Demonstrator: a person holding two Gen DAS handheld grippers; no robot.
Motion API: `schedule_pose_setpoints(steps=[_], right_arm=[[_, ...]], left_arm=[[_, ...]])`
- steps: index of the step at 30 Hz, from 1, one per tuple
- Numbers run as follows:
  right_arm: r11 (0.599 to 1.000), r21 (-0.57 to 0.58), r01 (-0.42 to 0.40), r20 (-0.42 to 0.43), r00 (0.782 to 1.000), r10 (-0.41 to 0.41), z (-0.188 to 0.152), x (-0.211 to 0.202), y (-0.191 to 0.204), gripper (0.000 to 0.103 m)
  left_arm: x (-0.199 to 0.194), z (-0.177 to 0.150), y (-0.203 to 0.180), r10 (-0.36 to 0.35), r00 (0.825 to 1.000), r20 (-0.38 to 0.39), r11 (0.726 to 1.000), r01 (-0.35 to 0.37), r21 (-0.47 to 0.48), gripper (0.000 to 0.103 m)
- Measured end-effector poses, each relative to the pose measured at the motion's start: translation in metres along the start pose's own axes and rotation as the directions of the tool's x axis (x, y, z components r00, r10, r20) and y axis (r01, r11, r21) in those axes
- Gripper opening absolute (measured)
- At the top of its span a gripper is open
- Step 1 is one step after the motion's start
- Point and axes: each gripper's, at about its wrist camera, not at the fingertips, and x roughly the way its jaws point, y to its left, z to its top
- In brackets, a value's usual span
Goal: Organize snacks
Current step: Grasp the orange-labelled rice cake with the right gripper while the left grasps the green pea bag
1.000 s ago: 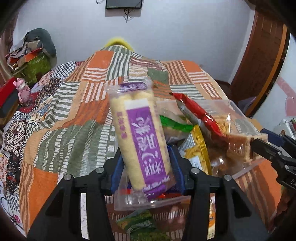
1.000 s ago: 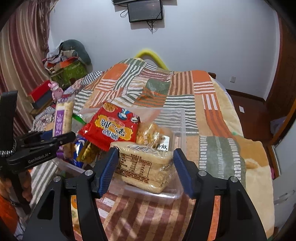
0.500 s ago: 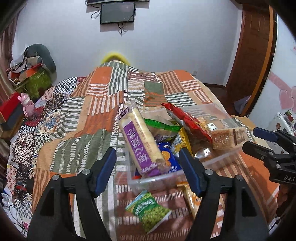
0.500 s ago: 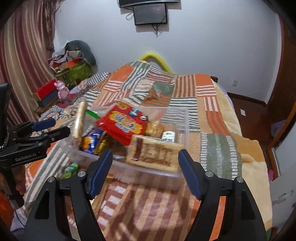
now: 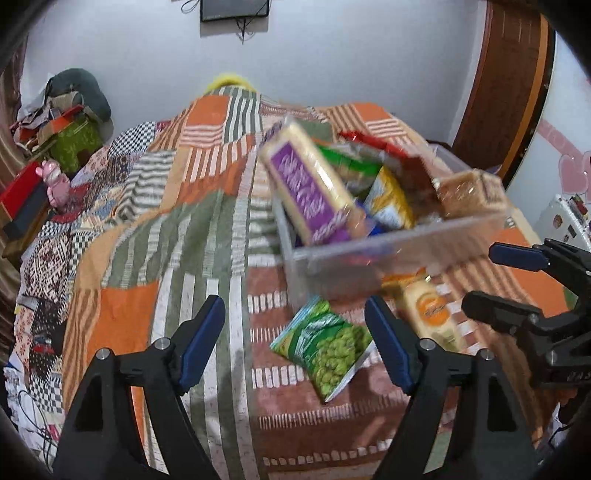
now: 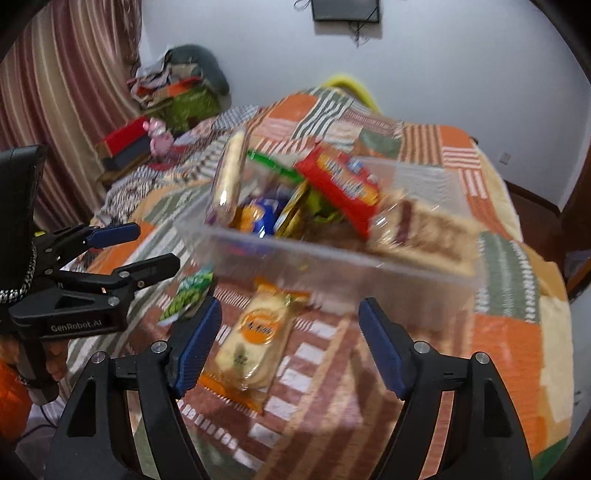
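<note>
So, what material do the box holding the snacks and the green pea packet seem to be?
The box looks like clear, smooth rigid plastic: packets show through its wall. The green pea packet seems glossy printed plastic film, with a flat sealed edge; blur leaves the finish uncertain.

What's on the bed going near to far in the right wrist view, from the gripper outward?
Right gripper, jaws opening with nothing gripped → orange-label cracker pack lying on the blanket → clear bin full of snacks → bare patchwork blanket → wall screen.
</note>
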Motion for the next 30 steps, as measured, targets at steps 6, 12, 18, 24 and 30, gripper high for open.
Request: schedule_pose_setpoints(steps=[6, 12, 18, 24, 30], right_arm=[[1.000, -0.004, -0.015, -0.077, 0.997, 0.014, -0.004, 0.027, 0.008, 0.074], [1.000, -0.007, -0.012, -0.114, 0.993, 0.011, -0.006, 0.040, 0.011, 0.074], [1.000, 0.003, -0.021, -0.145, 0.989, 0.021, -0.009, 0.049, 0.011, 0.068], [1.000, -0.009, -0.018, -0.141, 0.990, 0.016, -0.011, 0.043, 0.013, 0.035], [1.000, -0.022, -0.006, -0.112, 0.994, 0.003, -0.014, 0.031, 0.010, 0.033]], left_arm=[[0.027, -0.003, 0.006, -0.013, 0.999, -0.047, 0.998, 0.011, -0.055, 0.078], [0.040, -0.021, 0.009, -0.006, 0.997, -0.083, 0.998, 0.001, -0.059, 0.078], [0.048, -0.036, 0.021, -0.028, 0.994, -0.106, 0.995, 0.018, -0.098, 0.074], [0.048, -0.036, 0.025, -0.062, 0.992, -0.106, 0.992, 0.049, -0.119, 0.038], [0.031, -0.036, 0.018, -0.070, 0.994, -0.085, 0.992, 0.061, -0.107, 0.030]])
